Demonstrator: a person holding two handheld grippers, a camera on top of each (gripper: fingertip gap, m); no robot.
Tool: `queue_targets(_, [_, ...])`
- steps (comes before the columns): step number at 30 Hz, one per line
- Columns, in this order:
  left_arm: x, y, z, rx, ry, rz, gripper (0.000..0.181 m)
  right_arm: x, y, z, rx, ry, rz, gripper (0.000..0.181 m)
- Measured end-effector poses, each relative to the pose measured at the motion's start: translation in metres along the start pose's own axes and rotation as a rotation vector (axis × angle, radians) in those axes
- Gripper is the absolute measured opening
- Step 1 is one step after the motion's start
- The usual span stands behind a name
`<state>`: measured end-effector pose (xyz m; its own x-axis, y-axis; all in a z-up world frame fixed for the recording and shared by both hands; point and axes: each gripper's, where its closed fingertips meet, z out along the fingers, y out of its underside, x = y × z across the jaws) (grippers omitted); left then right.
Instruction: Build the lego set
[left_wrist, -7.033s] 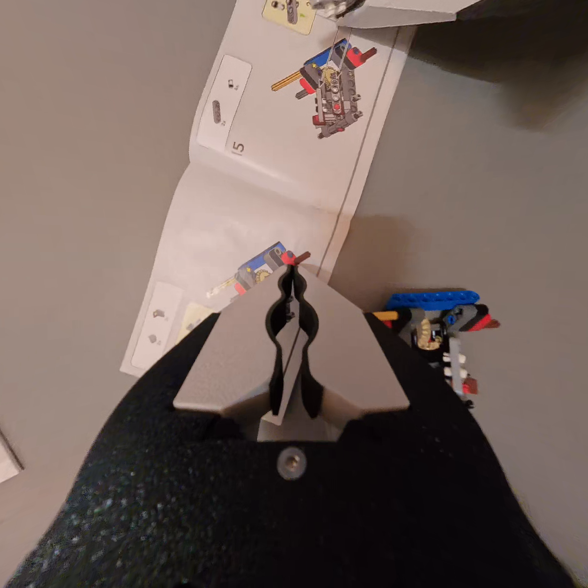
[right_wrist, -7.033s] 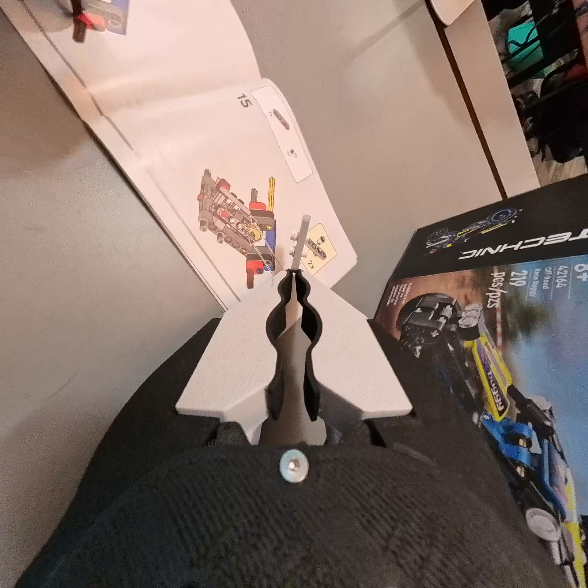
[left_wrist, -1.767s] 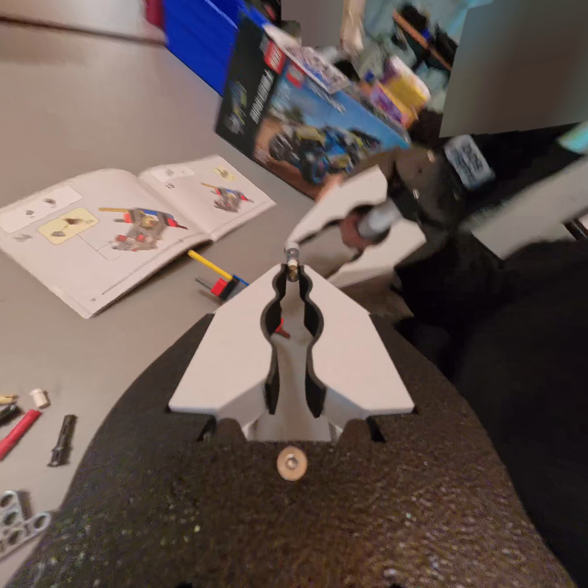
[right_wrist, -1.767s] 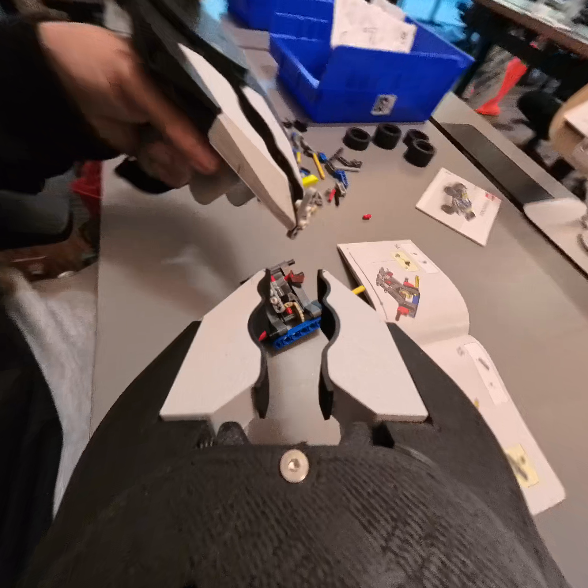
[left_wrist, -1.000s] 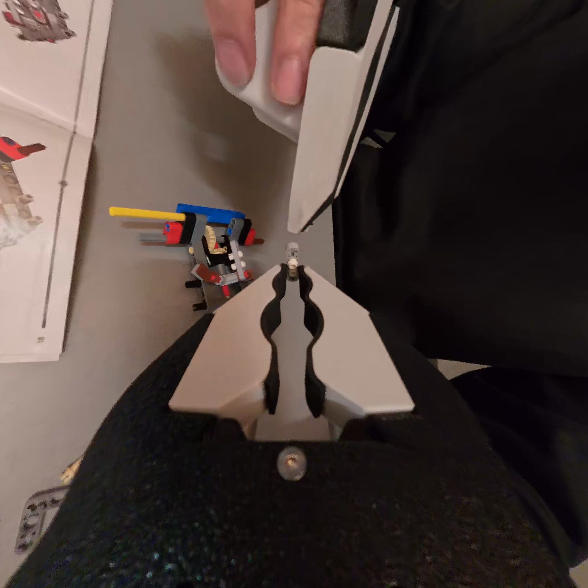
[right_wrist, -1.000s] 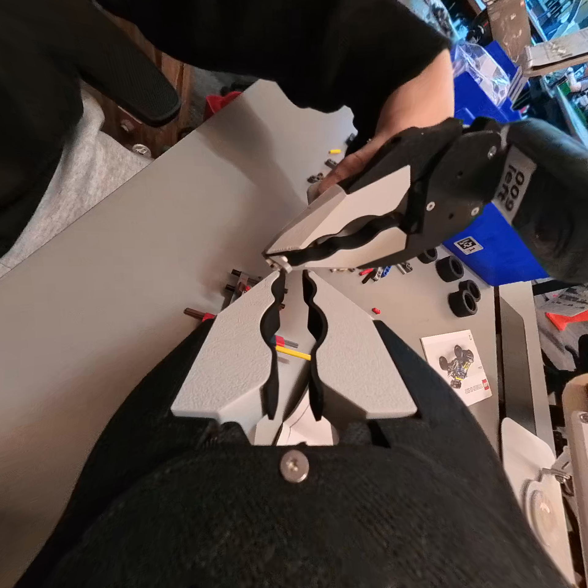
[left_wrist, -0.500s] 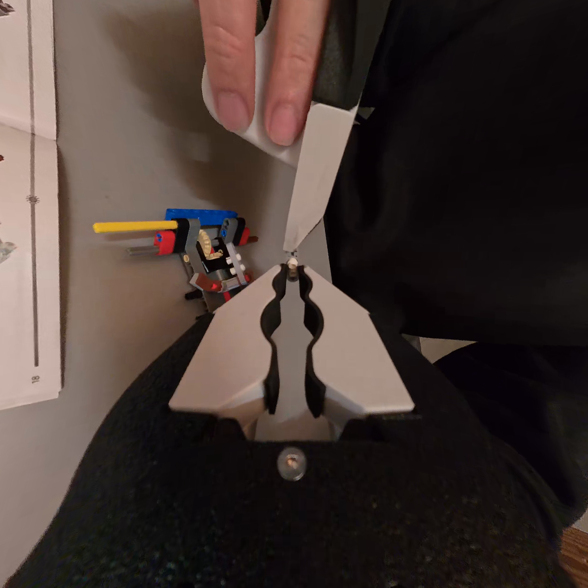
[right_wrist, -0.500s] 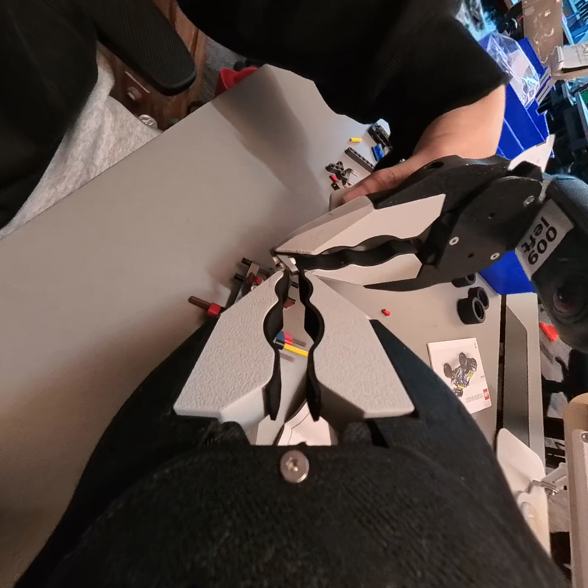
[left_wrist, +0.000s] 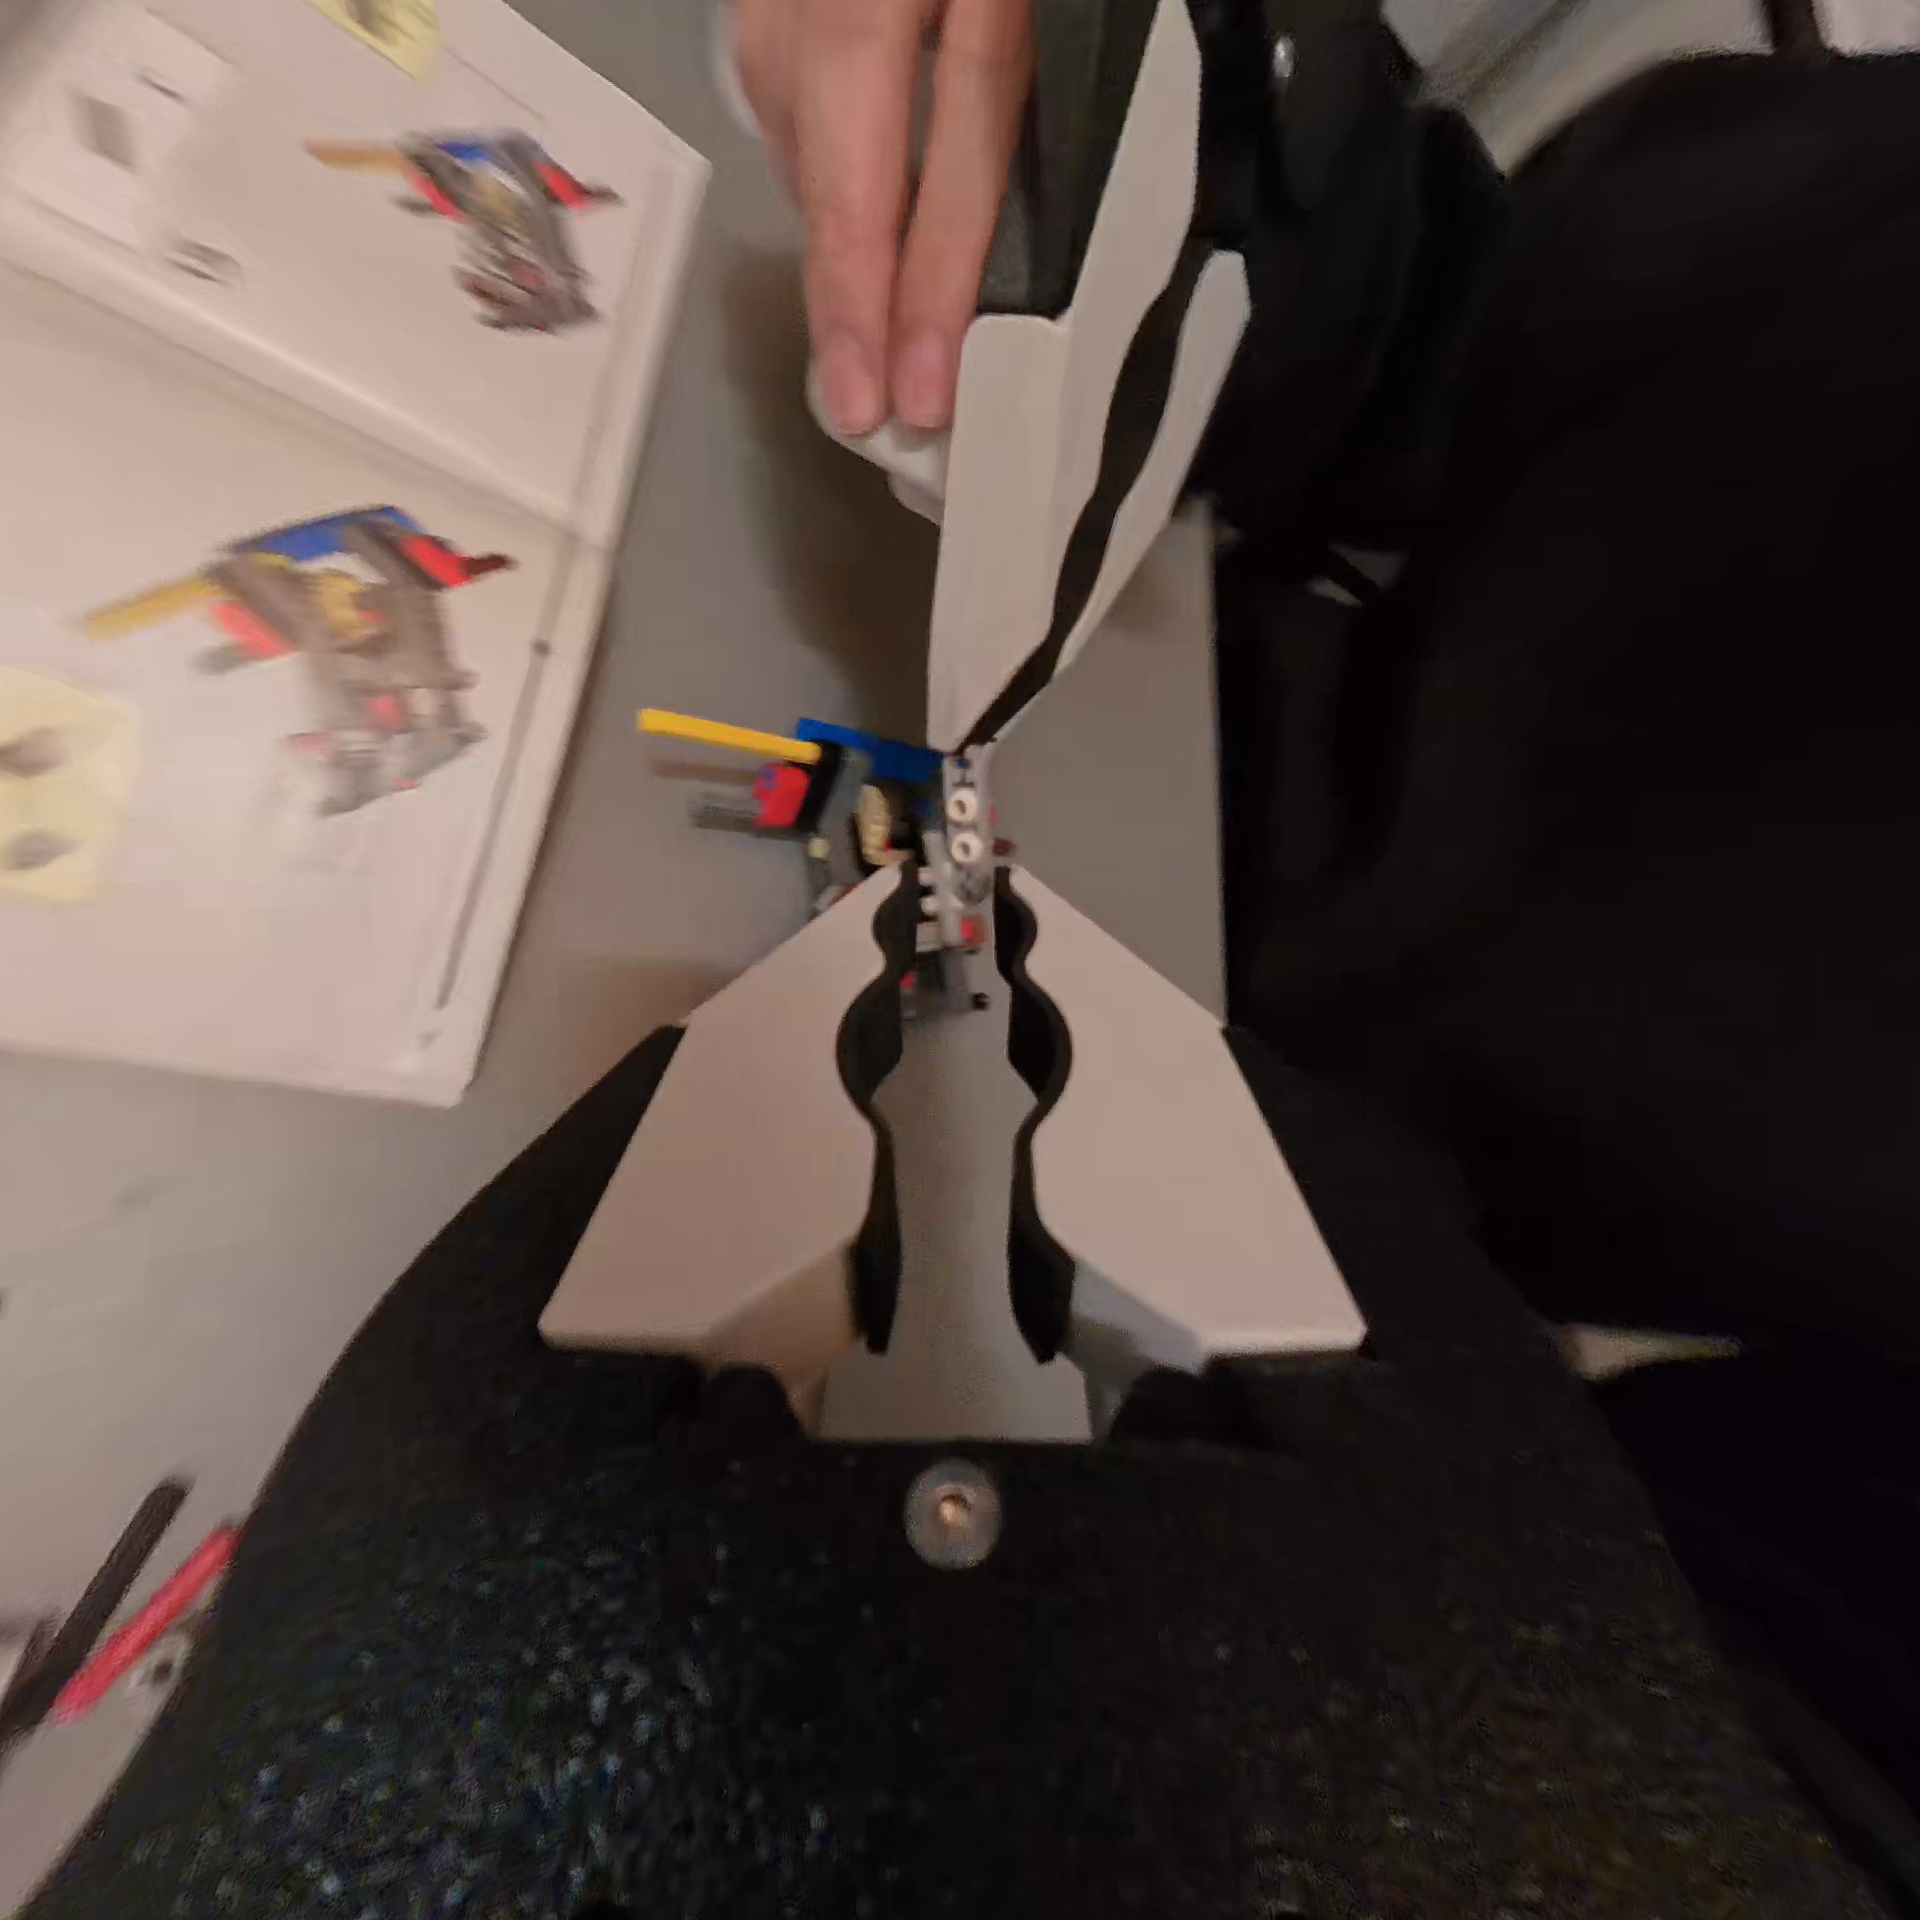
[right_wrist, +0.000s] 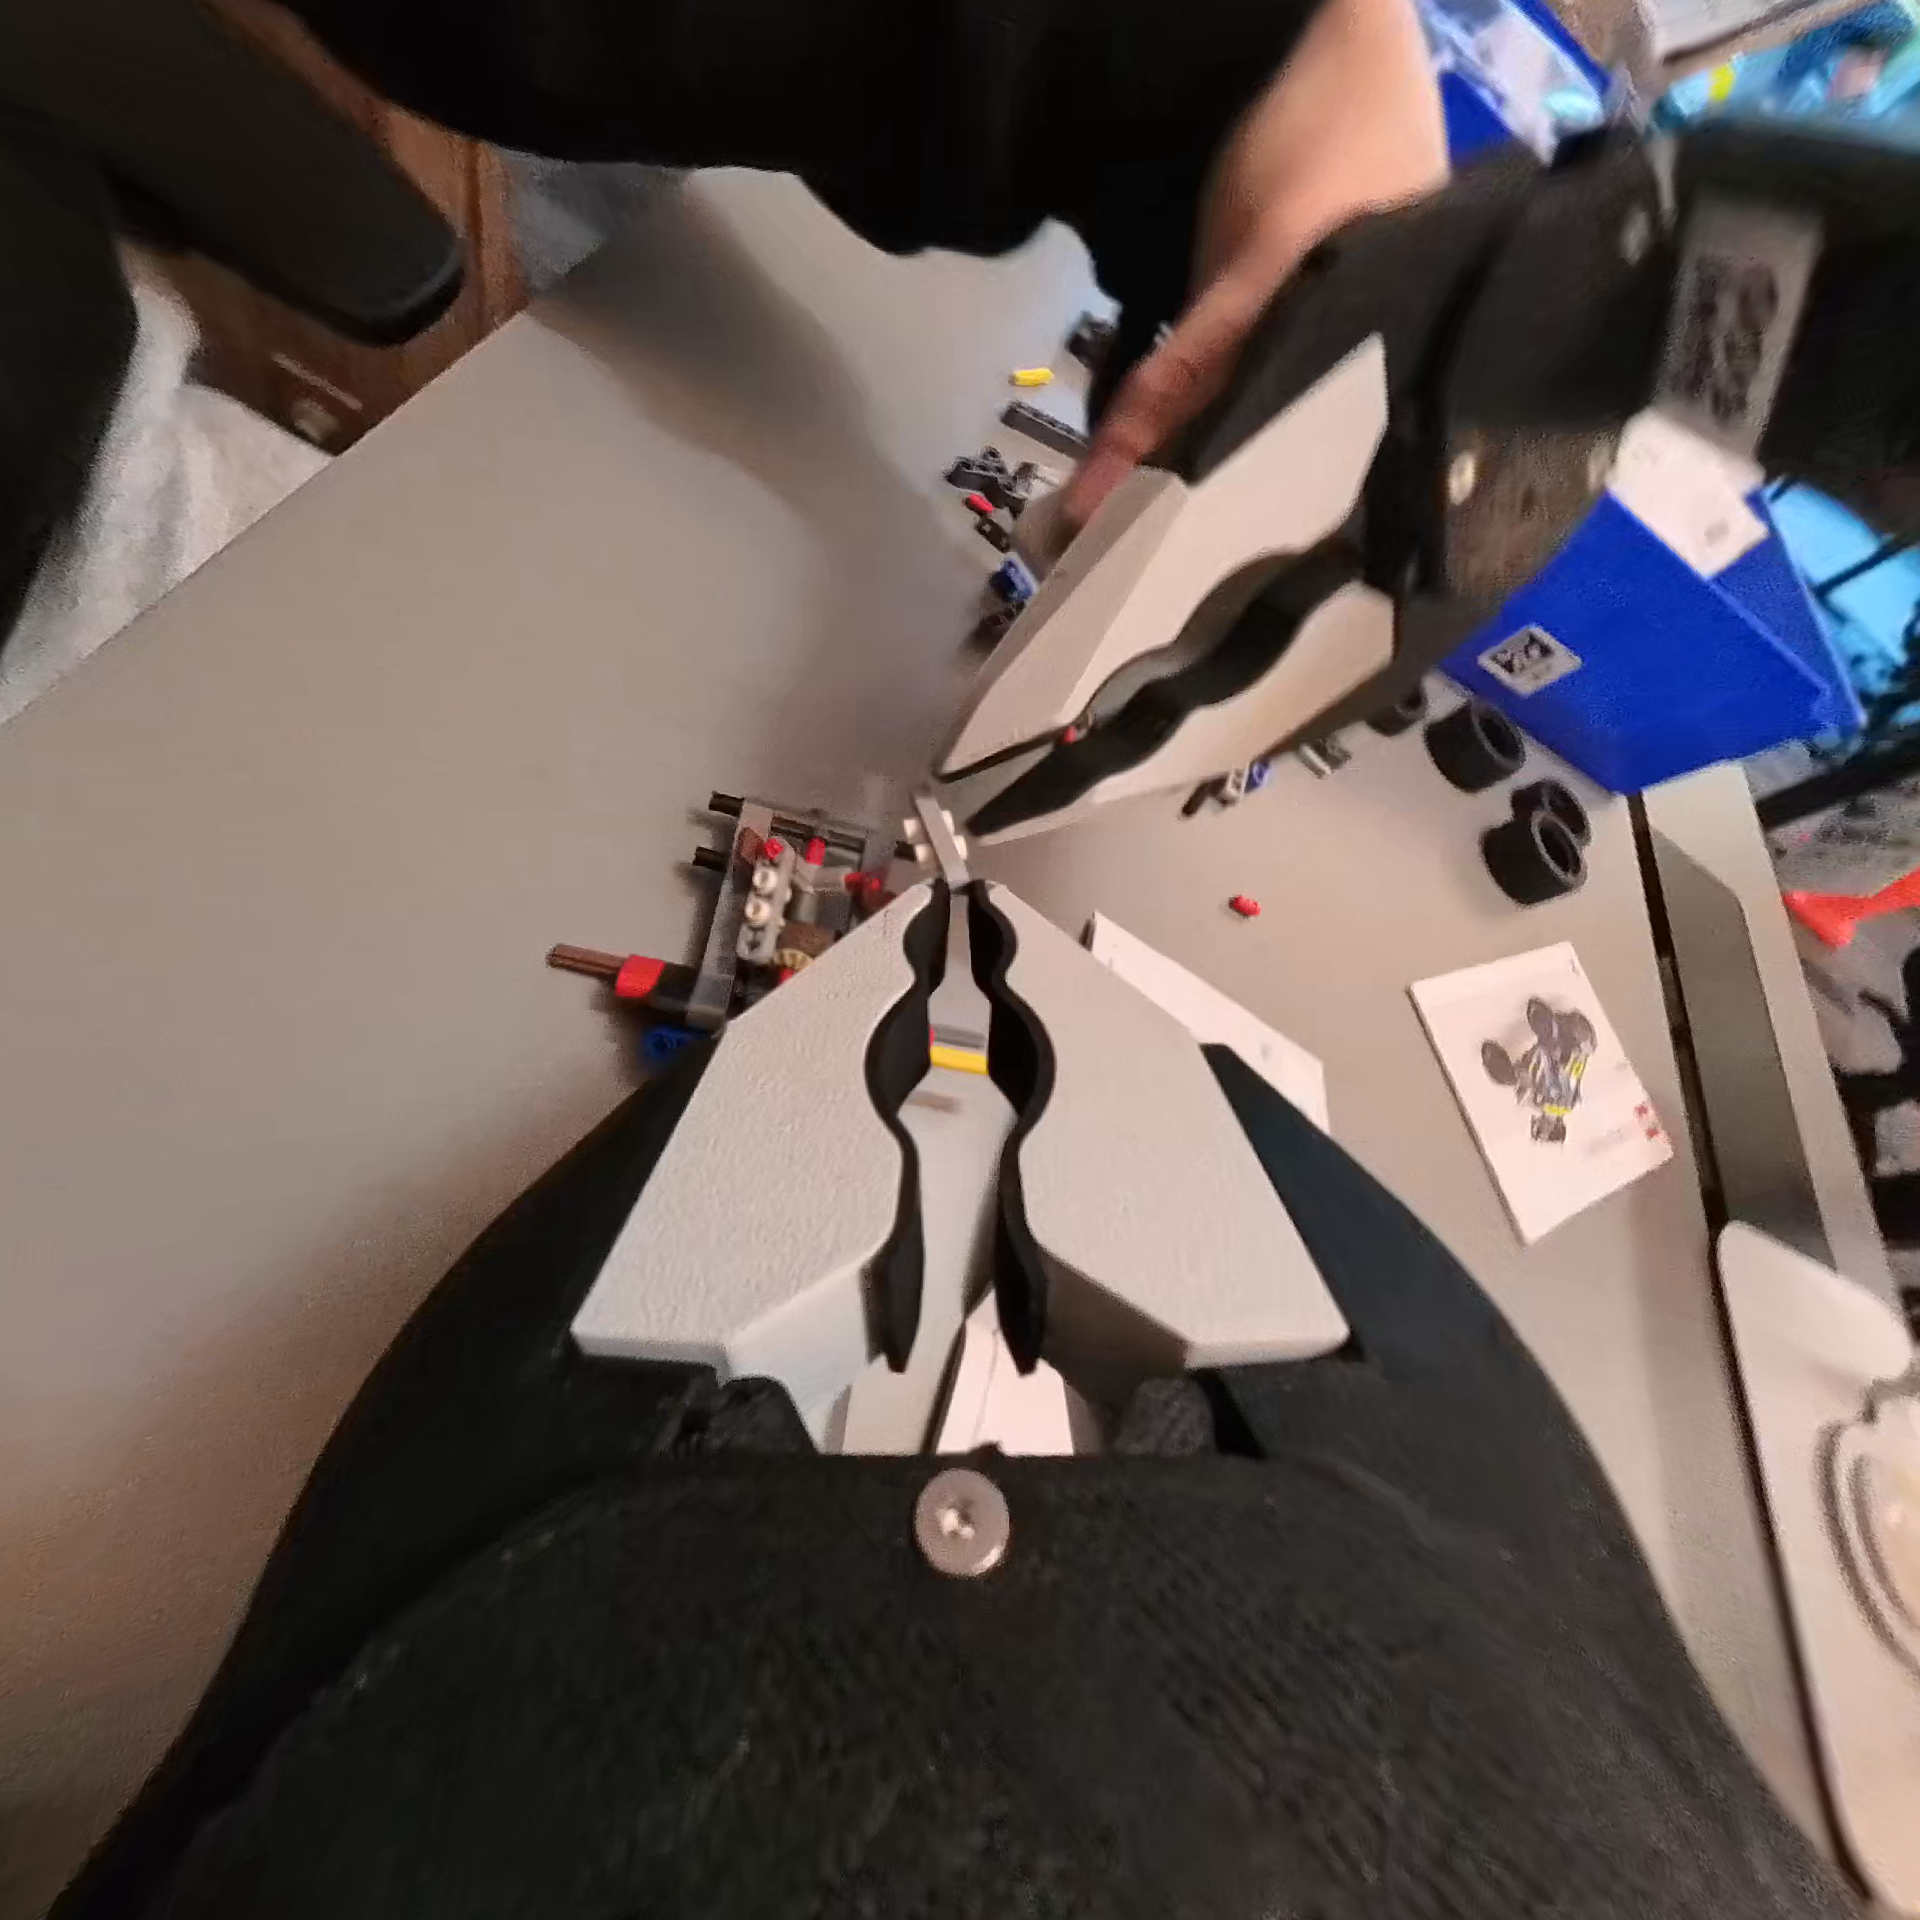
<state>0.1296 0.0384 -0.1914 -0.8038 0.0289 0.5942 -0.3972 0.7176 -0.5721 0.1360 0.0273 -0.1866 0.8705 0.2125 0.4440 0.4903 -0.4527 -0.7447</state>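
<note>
My right gripper (right_wrist: 958, 888) is shut on a small grey beam with white pins (right_wrist: 938, 831), held just above the grey table (right_wrist: 416, 727). My left gripper (left_wrist: 945, 883) is open, its fingertips on either side of the beam's (left_wrist: 964, 826) lower end. In the left wrist view the right gripper (left_wrist: 961, 743) comes down from above. In the right wrist view the left gripper (right_wrist: 956, 802) comes in from the upper right with its jaws apart. The part-built model (left_wrist: 831, 800), with a blue beam, yellow axle and red parts, lies on the table just behind; it also shows in the right wrist view (right_wrist: 769, 914).
The open instruction booklet (left_wrist: 312, 520) lies left of the model. A leaflet (right_wrist: 1538, 1081), black tyres (right_wrist: 1507, 790), a blue bin (right_wrist: 1662, 644) and several loose parts (right_wrist: 997, 478) lie farther off. A red axle and a black axle (left_wrist: 135, 1642) lie near me. The table's edge and a person's body are close by.
The small beam has passed from my left gripper to my right: the left has opened and the right has shut on it. Both grippers have moved down towards the model.
</note>
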Motion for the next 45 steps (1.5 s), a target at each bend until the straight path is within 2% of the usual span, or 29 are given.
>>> queue_targets(1, [-0.005, -0.002, -0.005, 0.04, -0.072, 0.006, 0.012, 0.002, 0.003, -0.001, 0.003, 0.01, 0.039, 0.001])
queue_targets(4, [-0.015, -0.008, -0.018, 0.157, -0.336, 0.094, 0.015, 0.011, 0.013, -0.004, -0.006, 0.064, 0.141, 0.001])
queue_targets(8, [-0.011, -0.013, -0.022, 0.253, -0.641, 0.286, 0.015, 0.021, 0.015, -0.008, 0.012, 0.129, 0.251, 0.001])
queue_targets(13, [-0.003, -0.018, -0.021, 0.3, -0.86, 0.413, 0.006, 0.021, 0.008, -0.008, 0.041, 0.153, 0.23, 0.002])
queue_targets(17, [-0.007, -0.012, -0.018, 0.222, -0.92, 0.433, 0.011, 0.021, 0.001, -0.009, 0.072, 0.158, 0.229, 0.001])
queue_targets(22, [-0.01, -0.014, -0.012, 0.228, -0.928, 0.434, 0.002, 0.02, -0.005, -0.009, 0.105, 0.158, 0.236, 0.001])
queue_targets(26, [-0.011, -0.011, -0.008, 0.196, -0.947, 0.466, 0.002, 0.013, 0.0, -0.007, 0.08, 0.128, 0.217, 0.002])
queue_targets(31, [-0.016, -0.004, -0.004, 0.099, -0.983, 0.515, 0.002, 0.006, 0.005, 0.002, -0.002, 0.105, 0.104, 0.008])
queue_targets(34, [-0.014, -0.005, -0.002, 0.101, -0.969, 0.535, 0.002, 0.004, 0.009, 0.006, -0.038, 0.094, 0.076, 0.008])
queue_targets(39, [-0.015, -0.004, -0.001, 0.095, -0.966, 0.534, 0.001, -0.001, 0.008, 0.006, -0.017, 0.075, 0.055, 0.017])
queue_targets(43, [-0.015, -0.005, 0.002, 0.083, -0.966, 0.554, 0.001, 0.001, 0.005, 0.006, 0.0, 0.089, 0.028, 0.018])
queue_targets(45, [-0.014, -0.006, 0.004, 0.075, -0.968, 0.563, 0.001, -0.001, 0.002, 0.008, 0.008, 0.069, 0.039, 0.026])
